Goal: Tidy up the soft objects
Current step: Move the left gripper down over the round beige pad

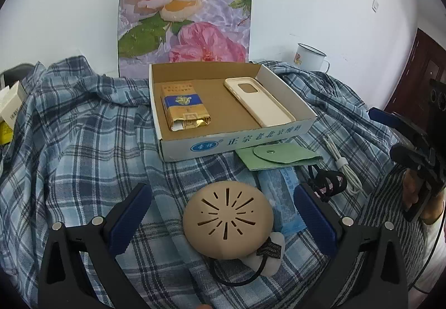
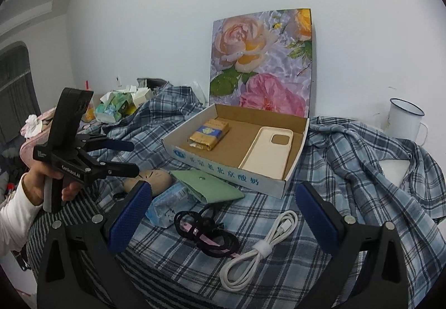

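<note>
Two in the box (image 1: pixel 234 145) already, pack (image 1: pixel 184 105) and case (image 1: pixel 259 101), while pouch (image 1: pixel 278 157), cables (image 2: pixel 259 250) and plush (image 1: pixel 227 221) wait outside, both grippers (image 1: pixel 223 225) (image 2: pixel 223 225) gaping empty.

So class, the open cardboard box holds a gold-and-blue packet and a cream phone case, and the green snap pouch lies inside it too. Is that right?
Not quite. The green snap pouch lies outside the open cardboard box, on the plaid cloth against its front wall, as the left wrist view shows. The gold-and-blue packet and cream phone case are inside.

Black hand-held gripper (image 1: pixel 223 219) frames, blue ribbed pads (image 1: pixel 129 218), white sleeve (image 2: pixel 14 219).
</note>
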Demonstrator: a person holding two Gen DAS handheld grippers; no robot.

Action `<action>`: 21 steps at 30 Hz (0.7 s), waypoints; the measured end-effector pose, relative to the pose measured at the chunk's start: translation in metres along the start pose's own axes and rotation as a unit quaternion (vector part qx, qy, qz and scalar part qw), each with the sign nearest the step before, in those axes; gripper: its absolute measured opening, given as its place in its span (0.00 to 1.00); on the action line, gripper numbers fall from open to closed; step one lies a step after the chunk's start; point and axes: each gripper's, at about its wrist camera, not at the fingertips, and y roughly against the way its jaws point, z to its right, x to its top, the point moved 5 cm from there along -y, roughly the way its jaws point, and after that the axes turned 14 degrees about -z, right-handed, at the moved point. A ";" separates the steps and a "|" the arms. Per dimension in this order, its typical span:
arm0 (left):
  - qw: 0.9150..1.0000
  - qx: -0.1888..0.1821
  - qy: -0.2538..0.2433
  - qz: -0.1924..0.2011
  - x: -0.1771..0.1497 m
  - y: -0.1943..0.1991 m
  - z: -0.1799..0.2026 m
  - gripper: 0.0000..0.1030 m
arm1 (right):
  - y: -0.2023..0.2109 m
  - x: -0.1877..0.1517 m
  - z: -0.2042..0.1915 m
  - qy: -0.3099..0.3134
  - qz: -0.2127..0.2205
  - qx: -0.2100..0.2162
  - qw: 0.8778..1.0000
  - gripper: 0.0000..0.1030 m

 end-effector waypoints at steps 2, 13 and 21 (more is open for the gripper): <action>1.000 -0.004 0.000 -0.004 0.000 -0.002 0.000 1.00 | -0.002 0.000 -0.002 0.006 -0.005 -0.003 1.000 0.99; 0.999 0.006 -0.016 -0.033 -0.003 -0.018 0.007 0.99 | -0.008 -0.002 -0.001 0.007 -0.023 -0.015 1.000 0.99; 0.998 -0.019 -0.022 -0.064 -0.005 -0.031 0.009 0.90 | -0.013 -0.003 0.002 0.002 -0.033 -0.017 0.999 0.99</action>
